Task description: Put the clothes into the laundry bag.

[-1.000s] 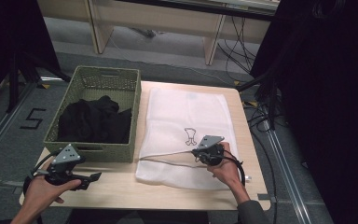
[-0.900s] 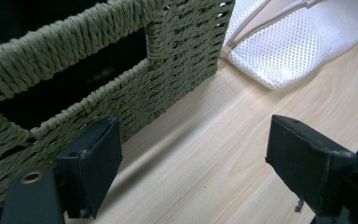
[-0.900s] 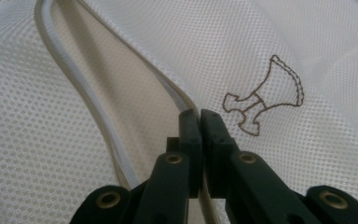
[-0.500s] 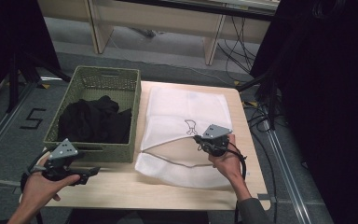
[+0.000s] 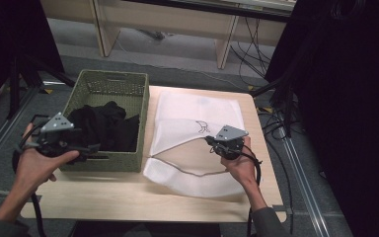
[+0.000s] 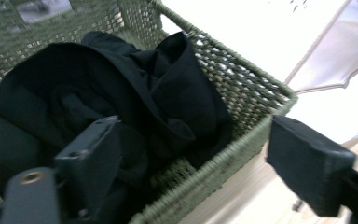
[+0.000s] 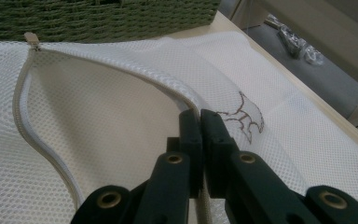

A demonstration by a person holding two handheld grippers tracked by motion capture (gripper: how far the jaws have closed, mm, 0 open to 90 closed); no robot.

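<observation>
A green woven basket holds a heap of black clothing at the table's left. My left gripper hovers at the basket's near wall. In the left gripper view, the left gripper is open over the basket rim and black clothing; its jaws have just widened a little, with nothing between them. A white mesh laundry bag lies to the right of the basket. My right gripper is shut on the upper zipper edge of the mesh bag, holding the mouth open; in its own view the right gripper pinches that edge.
The wooden table has bare surface along its front edge. The bag's zipper pull rests near the basket wall. Cables and dark stands crowd the floor to the table's right. A shelf unit stands behind.
My left hand rose from the table's front edge and moved toward the basket's near wall. My right gripper lifted the bag's upper edge, and the mouth gapes wider.
</observation>
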